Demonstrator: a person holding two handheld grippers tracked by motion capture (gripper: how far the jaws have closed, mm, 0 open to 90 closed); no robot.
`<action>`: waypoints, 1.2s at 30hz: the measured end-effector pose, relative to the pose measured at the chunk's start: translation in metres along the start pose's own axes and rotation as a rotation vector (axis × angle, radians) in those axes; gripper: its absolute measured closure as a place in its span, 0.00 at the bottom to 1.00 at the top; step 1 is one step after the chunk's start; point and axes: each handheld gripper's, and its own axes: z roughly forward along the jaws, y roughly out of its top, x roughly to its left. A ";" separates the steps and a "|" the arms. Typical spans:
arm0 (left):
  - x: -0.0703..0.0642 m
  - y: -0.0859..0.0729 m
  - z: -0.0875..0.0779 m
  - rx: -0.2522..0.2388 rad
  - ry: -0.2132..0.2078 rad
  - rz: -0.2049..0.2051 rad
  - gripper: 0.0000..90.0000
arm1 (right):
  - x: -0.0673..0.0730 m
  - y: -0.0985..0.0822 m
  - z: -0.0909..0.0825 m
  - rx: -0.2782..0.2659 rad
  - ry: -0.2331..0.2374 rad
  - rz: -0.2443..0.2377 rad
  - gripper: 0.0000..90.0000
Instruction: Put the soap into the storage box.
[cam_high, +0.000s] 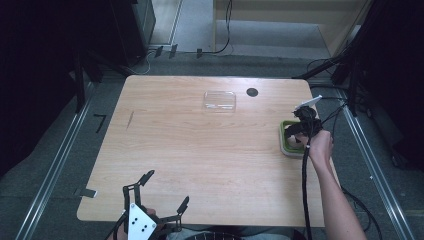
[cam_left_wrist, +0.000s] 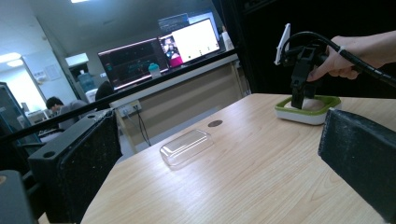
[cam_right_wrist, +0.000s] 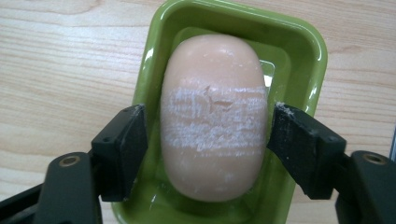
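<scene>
A pale pink bar of soap (cam_right_wrist: 212, 70) with a scuffed white band lies in a green soap dish (cam_right_wrist: 299, 42) at the table's right edge (cam_high: 285, 146). My right gripper (cam_right_wrist: 208, 135) points down over the dish, open, its jaws standing on either side of the soap; a narrow gap shows at the left jaw. A hand holds that gripper (cam_high: 303, 128) from the near right, and it also shows far off in the left gripper view (cam_left_wrist: 301, 100) above the dish (cam_left_wrist: 299, 115). My left gripper (cam_high: 168, 186) rests at the near table edge, jaws wide open (cam_left_wrist: 217, 158) and empty.
A clear plastic lid (cam_high: 219, 100) lies at the far middle of the wooden table (cam_high: 200, 150), next to a small dark round hole (cam_high: 252, 92). Both show in the left gripper view, lid (cam_left_wrist: 186, 147) and hole (cam_left_wrist: 215, 123). Monitors and a seated person stand beyond the table.
</scene>
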 end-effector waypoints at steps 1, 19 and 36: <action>0.000 0.000 0.000 -0.001 0.002 -0.003 0.00 | 0.001 -0.001 -0.002 0.001 0.004 0.000 0.29; -0.001 0.000 0.001 -0.001 -0.002 0.001 0.00 | 0.013 -0.024 -0.039 0.023 0.029 -0.121 0.13; -0.002 0.000 0.001 0.001 -0.004 0.003 0.00 | 0.039 -0.062 -0.062 0.056 0.036 -0.273 0.12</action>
